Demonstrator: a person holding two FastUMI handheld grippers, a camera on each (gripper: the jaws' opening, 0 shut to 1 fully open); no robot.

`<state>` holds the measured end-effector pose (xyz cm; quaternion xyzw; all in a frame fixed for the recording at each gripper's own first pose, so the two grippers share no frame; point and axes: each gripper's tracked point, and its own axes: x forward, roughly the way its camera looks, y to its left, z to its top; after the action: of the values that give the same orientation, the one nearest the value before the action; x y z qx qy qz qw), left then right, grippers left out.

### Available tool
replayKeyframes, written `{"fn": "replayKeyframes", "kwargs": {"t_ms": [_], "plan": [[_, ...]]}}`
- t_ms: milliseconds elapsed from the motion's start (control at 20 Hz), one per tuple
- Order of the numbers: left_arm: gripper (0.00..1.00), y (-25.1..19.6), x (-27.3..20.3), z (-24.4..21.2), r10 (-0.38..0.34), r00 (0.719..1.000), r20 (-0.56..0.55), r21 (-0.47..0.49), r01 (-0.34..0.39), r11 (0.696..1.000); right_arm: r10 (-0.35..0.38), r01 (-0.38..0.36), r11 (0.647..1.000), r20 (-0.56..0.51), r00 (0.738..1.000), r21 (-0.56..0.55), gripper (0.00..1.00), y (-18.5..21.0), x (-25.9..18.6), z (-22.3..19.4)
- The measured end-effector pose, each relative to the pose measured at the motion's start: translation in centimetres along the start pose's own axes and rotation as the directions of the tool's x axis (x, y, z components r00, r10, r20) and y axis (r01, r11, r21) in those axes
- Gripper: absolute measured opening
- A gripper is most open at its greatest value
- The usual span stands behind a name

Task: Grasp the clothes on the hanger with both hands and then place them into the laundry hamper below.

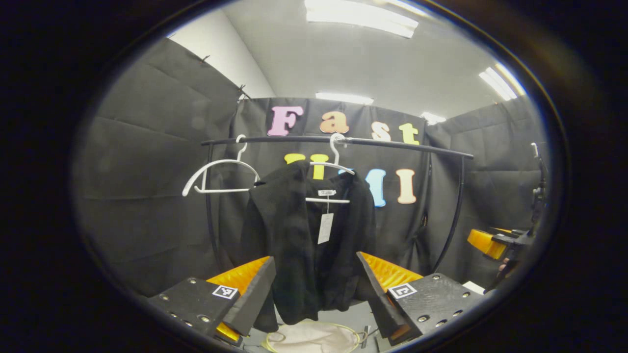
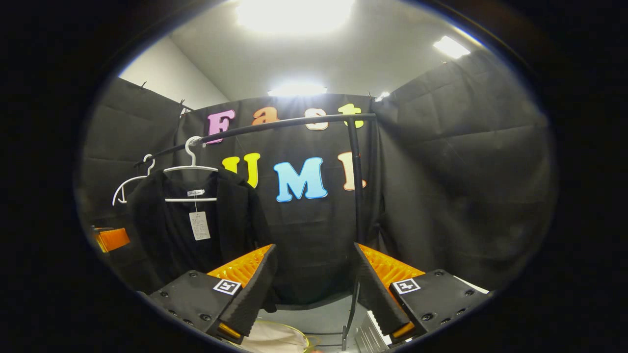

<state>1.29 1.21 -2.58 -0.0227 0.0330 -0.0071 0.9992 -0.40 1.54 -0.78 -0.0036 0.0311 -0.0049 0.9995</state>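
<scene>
Left gripper spread wide above the laundry hamper.

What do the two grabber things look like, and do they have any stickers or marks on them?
Each gripper, the left gripper and the right gripper, has two wedge-shaped fingers with ridged inner faces, fixed to flat dark blocks dotted with round screws. Each block carries a small square black-and-white marker. The right gripper also appears in the left gripper view on a dark frame.

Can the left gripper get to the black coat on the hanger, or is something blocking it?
Probably yes. The left gripper is open and points straight at the black coat, which hangs on its hanger with nothing between them.
</scene>
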Motion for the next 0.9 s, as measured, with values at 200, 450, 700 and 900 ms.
{"fn": "replayKeyframes", "kwargs": {"t_ms": [200, 450, 700, 900], "plan": [[0.94, 1.0, -0.1, -0.1, 0.001, 1.000, -0.004, -0.015, -0.002, 1.000, 0.003, -0.003, 1.000, -0.009, 1.000, 0.009, 0.96, 1.3, -0.3, 0.2], [0.94, 2.9, -0.7, -0.4, 0.049, 0.999, -0.008, -0.044, -0.050, 0.998, 0.055, -0.055, 0.998, -0.026, 0.998, -0.001, 0.96, 3.2, -0.1, 0.5], [0.94, 3.3, 0.8, -0.6, 0.113, 0.993, -0.032, -0.125, -0.116, 0.985, 0.120, -0.119, 0.993, -0.054, 0.991, 0.018, 0.96, 4.8, 1.9, 0.0], [0.95, 3.4, 2.5, -0.1, 0.176, 0.983, -0.051, -0.103, -0.180, 0.978, 0.244, -0.243, 0.970, -0.048, 0.969, 0.021, 0.96, 8.9, 5.4, 0.4]]}}
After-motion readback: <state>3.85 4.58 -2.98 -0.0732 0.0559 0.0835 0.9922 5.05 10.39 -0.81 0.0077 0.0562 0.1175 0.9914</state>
